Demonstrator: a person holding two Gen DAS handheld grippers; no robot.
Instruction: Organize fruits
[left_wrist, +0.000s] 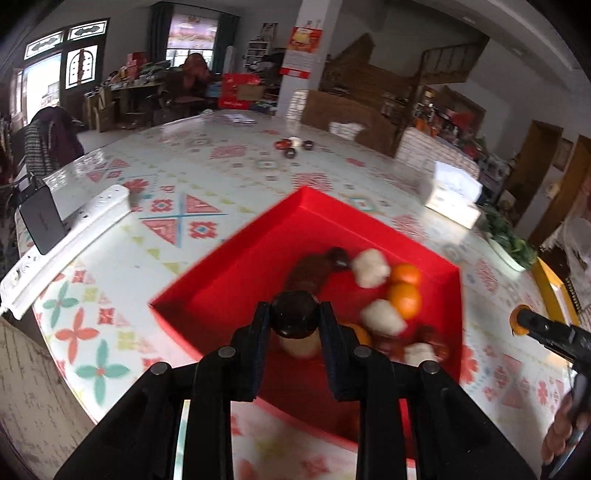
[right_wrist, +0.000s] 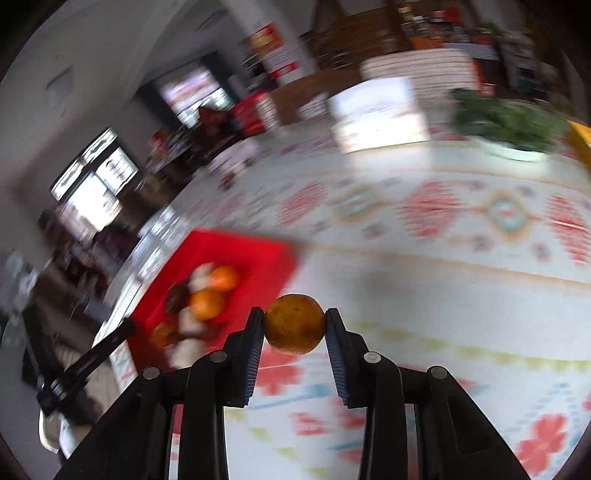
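Note:
My left gripper (left_wrist: 294, 314) is shut on a dark purple-brown round fruit (left_wrist: 294, 314) and holds it above the red tray (left_wrist: 236, 266). The tray holds oranges (left_wrist: 405, 300), white foam-netted fruits (left_wrist: 370, 266) and dark fruits (left_wrist: 339, 257). My right gripper (right_wrist: 294, 324) is shut on an orange (right_wrist: 294, 324) above the patterned tablecloth, to the right of the red tray (right_wrist: 266, 258). The right gripper with its orange also shows at the right edge of the left wrist view (left_wrist: 517, 320). The right wrist view is blurred.
A white power strip (left_wrist: 66, 243) with a dark charger (left_wrist: 40, 218) lies at the table's left edge. Small dark fruits (left_wrist: 293, 146) sit far back. A white box (left_wrist: 456, 195), a dish of greens (left_wrist: 508, 242) and a yellow tray (left_wrist: 554, 291) stand at the right.

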